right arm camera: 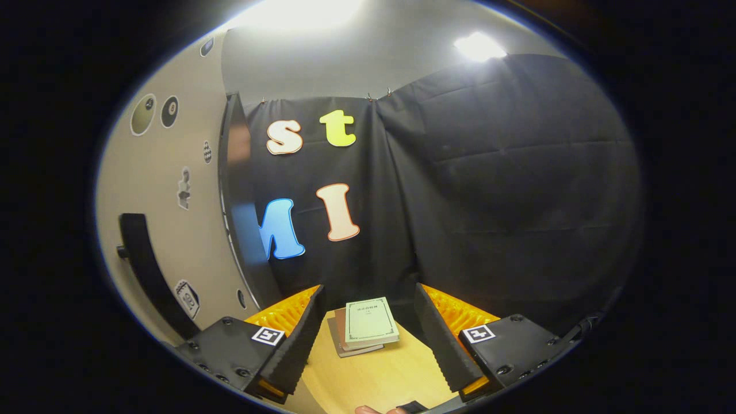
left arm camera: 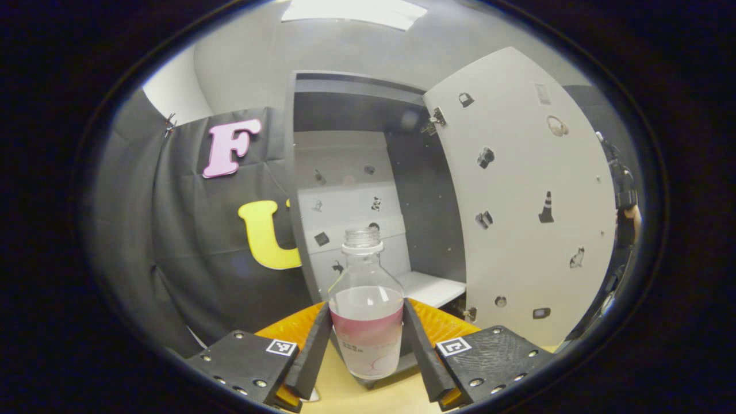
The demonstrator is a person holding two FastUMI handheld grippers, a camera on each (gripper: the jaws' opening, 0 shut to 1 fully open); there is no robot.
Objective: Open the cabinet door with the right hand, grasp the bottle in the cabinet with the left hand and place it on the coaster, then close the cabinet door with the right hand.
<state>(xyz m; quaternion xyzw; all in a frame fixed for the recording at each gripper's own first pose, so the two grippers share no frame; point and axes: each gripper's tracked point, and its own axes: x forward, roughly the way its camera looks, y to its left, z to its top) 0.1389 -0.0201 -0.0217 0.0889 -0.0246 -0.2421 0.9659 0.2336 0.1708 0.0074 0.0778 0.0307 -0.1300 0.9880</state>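
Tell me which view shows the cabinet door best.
The left gripper view: the open door shows nearly whole, hinges and stickers included, beside the bottle. The right gripper view catches only its outer face at a steep angle, with the handle.

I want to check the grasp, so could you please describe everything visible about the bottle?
The bottle is clear plastic, uncapped with a threaded neck, pink-and-white label around its lower body, liquid up to about the label's top edge. It stands upright between the left gripper fingers, which press its sides, in front of the open cabinet.
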